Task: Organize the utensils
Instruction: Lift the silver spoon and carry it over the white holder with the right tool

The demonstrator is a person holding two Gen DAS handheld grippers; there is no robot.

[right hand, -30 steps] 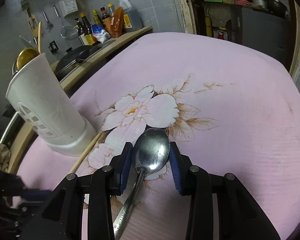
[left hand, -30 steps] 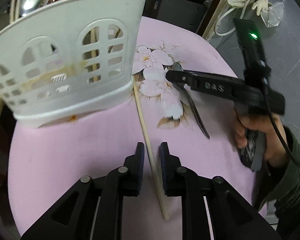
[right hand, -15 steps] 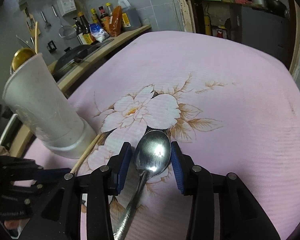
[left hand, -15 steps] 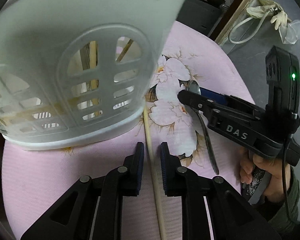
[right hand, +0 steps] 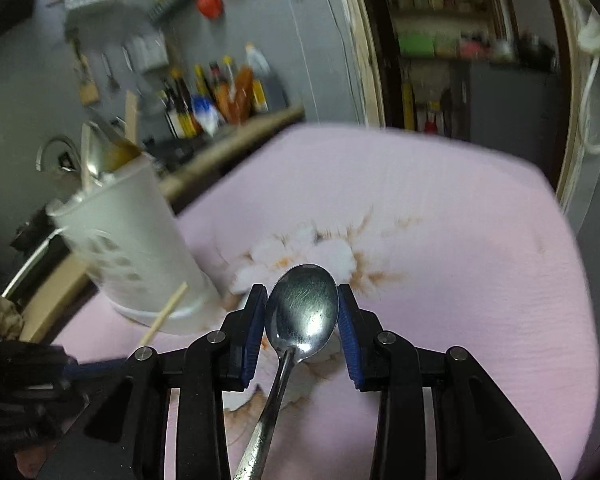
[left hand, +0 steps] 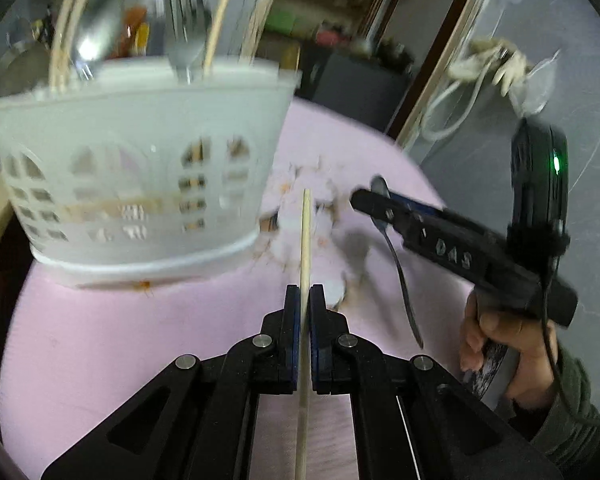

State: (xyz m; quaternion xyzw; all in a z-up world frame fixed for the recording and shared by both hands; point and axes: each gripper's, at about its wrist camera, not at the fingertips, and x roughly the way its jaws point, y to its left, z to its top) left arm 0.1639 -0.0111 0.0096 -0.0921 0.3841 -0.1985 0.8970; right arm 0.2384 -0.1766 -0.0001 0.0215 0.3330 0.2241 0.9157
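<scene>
My left gripper (left hand: 304, 294) is shut on a wooden chopstick (left hand: 305, 236) and holds it lifted off the pink cloth, its tip pointing up beside the white utensil basket (left hand: 140, 184). The basket holds a fork, a spoon and several chopsticks. My right gripper (right hand: 302, 300) is shut on the bowl of a steel spoon (right hand: 302, 312), raised above the cloth; the spoon's handle hangs down. In the left wrist view the right gripper (left hand: 364, 200) holds the spoon (left hand: 396, 264) to the right. In the right wrist view the basket (right hand: 132, 248) stands at the left with the chopstick (right hand: 168, 308) in front.
The table is covered by a pink cloth with a white flower print (right hand: 440, 240). A counter with sauce bottles (right hand: 216, 100) runs behind the basket. A doorway and a dark cabinet (left hand: 356, 84) lie beyond the table's far edge.
Both grippers have closed and lifted: the left took the chopstick off the cloth, the right took the spoon by its bowl. Both views have tilted up and show motion blur.
</scene>
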